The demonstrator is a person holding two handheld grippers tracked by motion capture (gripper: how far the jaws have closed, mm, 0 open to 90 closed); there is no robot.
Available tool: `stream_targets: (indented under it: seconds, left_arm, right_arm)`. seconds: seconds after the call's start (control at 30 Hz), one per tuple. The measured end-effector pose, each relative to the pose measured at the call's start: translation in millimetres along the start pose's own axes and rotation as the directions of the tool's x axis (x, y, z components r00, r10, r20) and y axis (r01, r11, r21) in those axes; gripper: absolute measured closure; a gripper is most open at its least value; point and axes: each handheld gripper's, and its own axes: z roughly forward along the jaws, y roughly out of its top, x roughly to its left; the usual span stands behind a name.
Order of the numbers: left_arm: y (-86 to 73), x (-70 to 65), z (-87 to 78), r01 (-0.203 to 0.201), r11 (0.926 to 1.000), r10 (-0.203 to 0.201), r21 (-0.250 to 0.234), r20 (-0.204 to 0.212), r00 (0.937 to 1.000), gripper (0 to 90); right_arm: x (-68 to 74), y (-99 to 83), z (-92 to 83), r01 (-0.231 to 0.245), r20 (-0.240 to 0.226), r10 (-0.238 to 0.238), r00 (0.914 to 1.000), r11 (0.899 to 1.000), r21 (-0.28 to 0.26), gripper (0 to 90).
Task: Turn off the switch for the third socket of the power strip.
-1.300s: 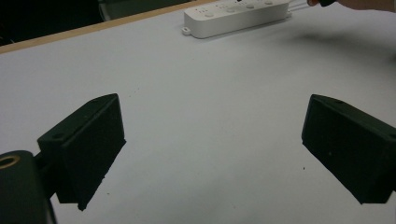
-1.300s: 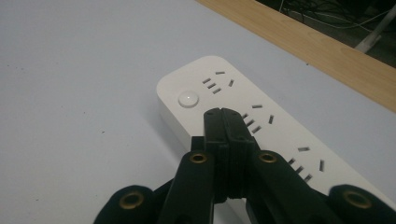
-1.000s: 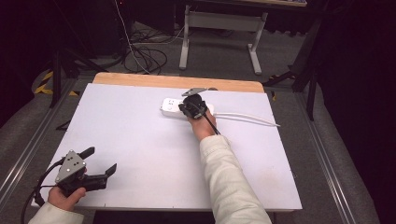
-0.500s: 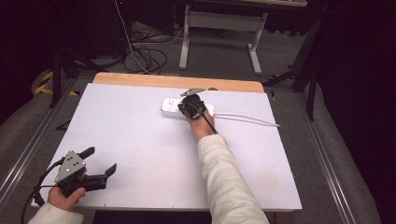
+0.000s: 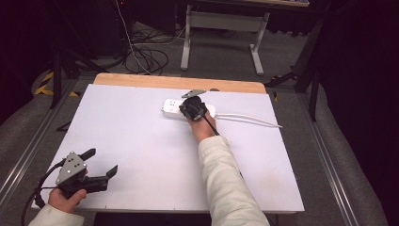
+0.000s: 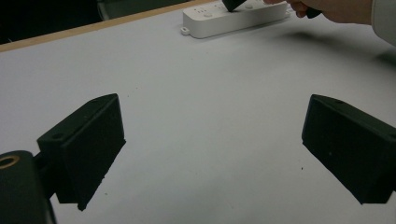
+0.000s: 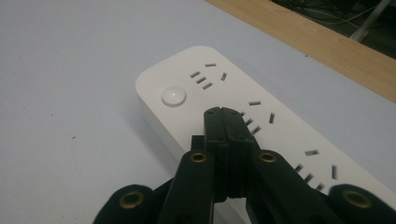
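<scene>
White strip [image 5: 188, 108] lies near the table's [image 5: 141, 141] far edge, about midway along it, its cord [image 5: 249, 119] running toward the right edge. Right gripper [image 7: 227, 116] is clenched on nothing, jaws pressed together, tips over the strip's top face just beside the round button [image 7: 173, 96]. Judged step: pressing that button. Advice: keep the jaws closed, shift the tips squarely over the button, press straight down so the strip does not skid. Left gripper [image 5: 101, 162] rests released at the near left corner, well apart from the strip.

Overhead view and both close tool views share the power strip [image 5: 188, 108].
</scene>
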Motion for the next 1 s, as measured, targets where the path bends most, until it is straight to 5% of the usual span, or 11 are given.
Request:
stream_targets:
  seconds: [1.0]
  left_arm:
    - [0.1,-0.4,0.6,-0.006,1.0,0.006,0.006,-0.001,1.0,6.3]
  right_arm:
    - [3.7,-1.3,0.3,-0.025,0.027,0.025,0.9993,1.0,-0.002,90.0]
